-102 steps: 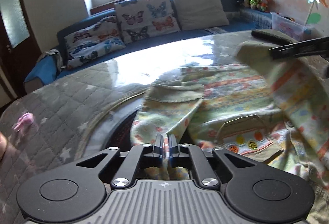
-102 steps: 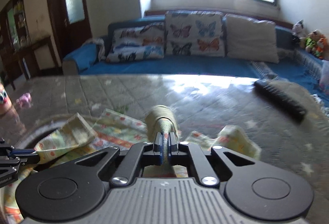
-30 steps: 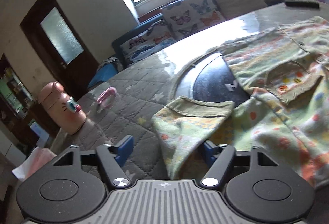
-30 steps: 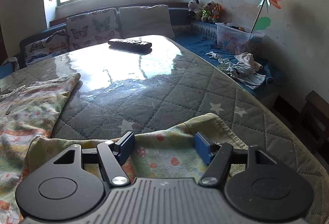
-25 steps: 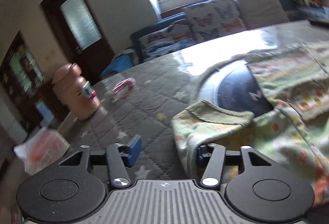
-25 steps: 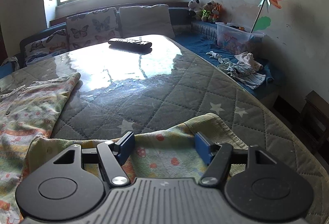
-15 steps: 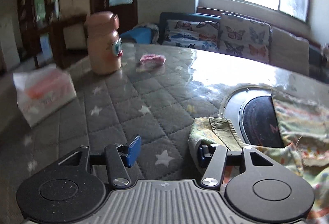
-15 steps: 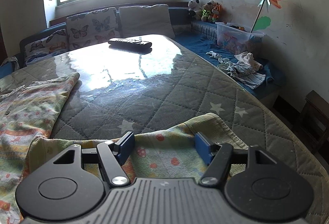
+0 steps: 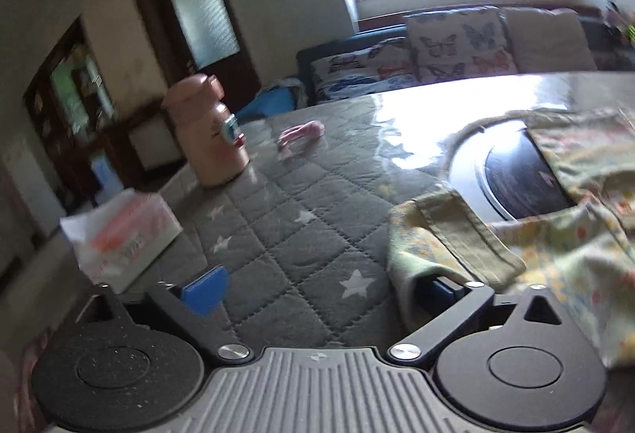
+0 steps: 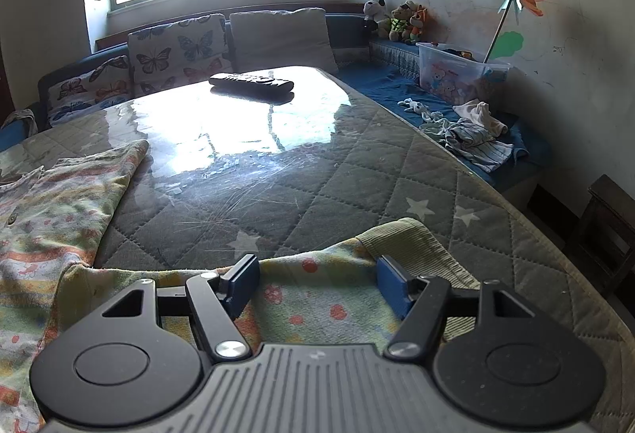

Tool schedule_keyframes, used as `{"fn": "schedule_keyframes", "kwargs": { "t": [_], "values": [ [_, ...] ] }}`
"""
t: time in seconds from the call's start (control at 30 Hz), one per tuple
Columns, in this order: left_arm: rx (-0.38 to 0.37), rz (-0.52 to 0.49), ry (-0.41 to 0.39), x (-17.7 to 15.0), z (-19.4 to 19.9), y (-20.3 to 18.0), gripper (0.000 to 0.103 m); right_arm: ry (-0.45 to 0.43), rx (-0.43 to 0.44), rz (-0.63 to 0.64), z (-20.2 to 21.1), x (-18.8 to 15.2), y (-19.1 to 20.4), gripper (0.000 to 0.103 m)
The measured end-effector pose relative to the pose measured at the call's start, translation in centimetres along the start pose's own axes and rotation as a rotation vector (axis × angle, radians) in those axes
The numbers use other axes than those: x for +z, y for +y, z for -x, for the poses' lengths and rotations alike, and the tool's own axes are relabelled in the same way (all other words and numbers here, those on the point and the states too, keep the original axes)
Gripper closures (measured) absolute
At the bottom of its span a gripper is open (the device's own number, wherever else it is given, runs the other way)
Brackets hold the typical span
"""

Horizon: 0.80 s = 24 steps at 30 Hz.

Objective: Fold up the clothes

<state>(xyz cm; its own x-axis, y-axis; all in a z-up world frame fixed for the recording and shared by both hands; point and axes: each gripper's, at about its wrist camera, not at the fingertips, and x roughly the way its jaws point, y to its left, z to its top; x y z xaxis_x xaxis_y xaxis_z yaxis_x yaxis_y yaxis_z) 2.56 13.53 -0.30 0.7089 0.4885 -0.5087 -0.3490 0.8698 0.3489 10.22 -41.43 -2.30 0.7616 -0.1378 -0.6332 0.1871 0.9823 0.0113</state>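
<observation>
A pale green patterned child's garment (image 9: 555, 234) lies spread on the quilted grey table cover (image 9: 301, 234). In the left wrist view one cuffed sleeve (image 9: 448, 234) lies folded at the near right and drapes over my right finger. My left gripper (image 9: 321, 286) is open and holds nothing. In the right wrist view the other sleeve (image 10: 341, 294) with its ribbed cuff lies under my open right gripper (image 10: 317, 282), between the blue pads. The garment's body (image 10: 51, 203) spreads at the left.
A pink bottle (image 9: 206, 139), a tissue pack (image 9: 123, 234) and a small pink item (image 9: 297, 133) sit on the table's left. A dark round inset (image 9: 520, 175) shows beside the garment. A remote (image 10: 252, 81) lies at the far end. A sofa (image 10: 357, 76) with clothes runs behind and right.
Both grippers have let go of the garment and opened. The left gripper has swung left to the sleeve's edge, bringing the bottle and tissue pack into view. The right gripper has stayed still.
</observation>
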Motion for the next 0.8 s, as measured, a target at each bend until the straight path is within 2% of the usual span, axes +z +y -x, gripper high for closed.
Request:
{"fn": "schedule_keyframes", "kwargs": {
  "t": [0.2,0.33,0.4,0.47,0.6,0.73,0.8],
  "values": [
    [0.032,-0.165,-0.074,-0.3,1.0,-2.1,0.000,-0.001,0.001,-0.002,0.1,0.0,0.0,0.035],
    [0.034,-0.208,-0.106,0.0,1.1,-2.9,0.000,-0.002,0.001,-0.002,0.1,-0.1,0.1,0.035],
    [0.039,-0.190,-0.110,0.4,1.0,-2.9,0.000,-0.003,0.001,-0.003,0.1,-0.2,0.1,0.035],
    [0.051,-0.122,-0.104,1.1,0.7,-2.1,0.000,-0.003,0.002,-0.004,0.1,-0.2,0.1,0.035],
    [0.067,0.090,-0.068,2.2,0.2,1.2,0.000,-0.003,0.003,-0.003,0.1,-0.1,0.1,0.035],
    [0.042,0.317,0.015,1.9,-0.8,5.2,0.000,-0.003,0.003,-0.001,0.1,-0.1,0.0,0.034],
    [0.037,0.376,0.051,1.4,-1.3,6.4,0.000,-0.003,0.002,-0.001,0.1,-0.1,0.0,0.034]
  ]
}}
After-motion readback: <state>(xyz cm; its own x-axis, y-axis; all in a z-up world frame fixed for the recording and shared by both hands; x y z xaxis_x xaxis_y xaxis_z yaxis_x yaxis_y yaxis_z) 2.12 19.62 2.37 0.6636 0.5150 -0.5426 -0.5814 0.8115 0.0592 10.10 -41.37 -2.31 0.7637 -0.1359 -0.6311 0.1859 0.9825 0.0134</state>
